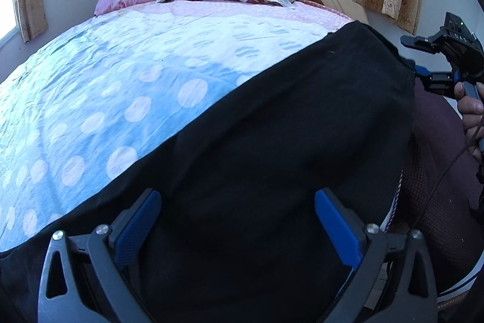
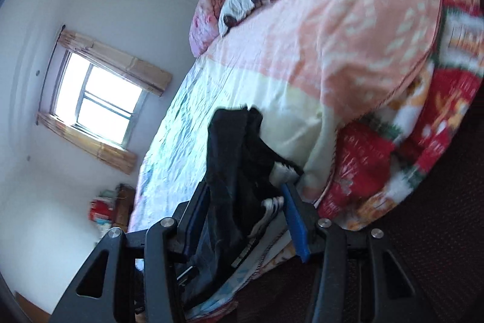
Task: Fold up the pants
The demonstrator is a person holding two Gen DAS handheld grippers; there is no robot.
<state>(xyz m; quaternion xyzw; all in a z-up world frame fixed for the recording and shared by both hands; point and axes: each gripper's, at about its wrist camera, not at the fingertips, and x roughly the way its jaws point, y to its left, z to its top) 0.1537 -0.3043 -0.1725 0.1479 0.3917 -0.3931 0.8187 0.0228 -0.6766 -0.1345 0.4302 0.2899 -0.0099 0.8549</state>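
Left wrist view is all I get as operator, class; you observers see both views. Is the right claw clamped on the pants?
Observer: No. The right claw stands open, with the bunched black pants between its fingers.
Operator: Is anything besides black showing there?
Observer: Yes, white striped cloth shows beside one finger.
Operator: What lies past the bed's edge on that side?
Observer: A red patterned blanket hangs below the pink quilt.
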